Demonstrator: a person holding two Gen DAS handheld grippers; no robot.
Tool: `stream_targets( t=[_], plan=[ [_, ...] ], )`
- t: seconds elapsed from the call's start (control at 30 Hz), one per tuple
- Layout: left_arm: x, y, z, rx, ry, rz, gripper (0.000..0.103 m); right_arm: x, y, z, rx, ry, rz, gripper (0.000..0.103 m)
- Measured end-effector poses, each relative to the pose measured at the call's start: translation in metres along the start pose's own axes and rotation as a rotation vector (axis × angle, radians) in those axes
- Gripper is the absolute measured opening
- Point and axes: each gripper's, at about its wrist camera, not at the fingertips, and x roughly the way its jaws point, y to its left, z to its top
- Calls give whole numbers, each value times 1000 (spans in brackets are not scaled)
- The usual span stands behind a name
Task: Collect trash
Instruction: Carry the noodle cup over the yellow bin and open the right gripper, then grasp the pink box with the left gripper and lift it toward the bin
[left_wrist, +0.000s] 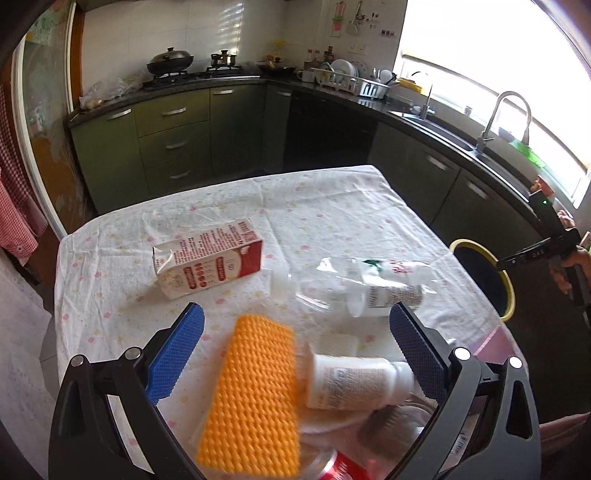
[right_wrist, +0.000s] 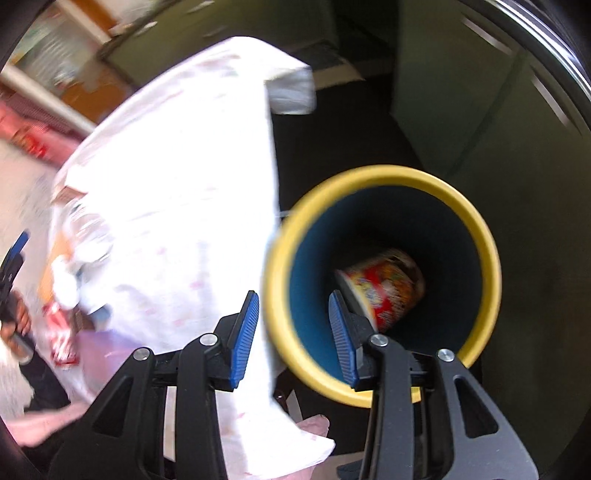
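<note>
My left gripper is open above the table, its blue pads wide apart. Between and below them lie an orange sponge and a small white bottle on its side. Farther off lie a red and white milk carton and a clear plastic bottle. A red can shows at the bottom edge. My right gripper is open and empty above the yellow-rimmed bin, where a red instant-noodle cup lies. The bin also shows beside the table's right edge.
The table has a white spotted cloth. Green kitchen cabinets, a stove with pots and a sink run behind it. The right gripper's handle and hand show at the right, above the bin.
</note>
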Motion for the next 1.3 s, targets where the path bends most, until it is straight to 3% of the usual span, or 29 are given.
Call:
stream_targets(
  t=[0.1, 0.23, 0.33, 0.43, 0.57, 0.63, 0.77, 0.83, 1.0, 1.07, 1.13, 1.3],
  plan=[
    [-8, -14, 0, 30, 33, -63, 99, 2, 26, 2, -73, -9, 13, 44],
    [-8, -46, 7, 157, 92, -138, 99, -14, 48, -18, -132, -9, 29, 44],
    [4, -72, 17, 328, 147, -197, 99, -27, 50, -32, -150, -10, 38, 44],
    [14, -98, 18, 566, 194, -268, 99, -34, 51, -44, -152, -11, 39, 46],
    [15, -145, 10, 701, 314, -476, 98, -41, 45, -57, -146, -15, 36, 48],
    [6, -180, -6, 817, 331, -552, 98, -40, 42, -59, -142, -13, 38, 48],
    [-1, -243, -44, 1081, 331, -552, 98, -39, 34, -60, -129, -14, 39, 48],
    [10, -261, -55, 1149, 357, -503, 98, -39, 31, -63, -125, -20, 48, 49],
    [39, -258, -57, 1127, 451, -442, 98, -39, 21, -75, -114, -29, 66, 50],
    [50, -257, -57, 1106, 480, -437, 92, -38, 17, -78, -108, -30, 74, 50],
    [57, -258, -58, 1094, 497, -416, 79, -37, 12, -80, -99, -34, 79, 50],
    [66, -259, -62, 1067, 540, -389, 78, -36, 3, -86, -90, -40, 95, 51]
  ],
)
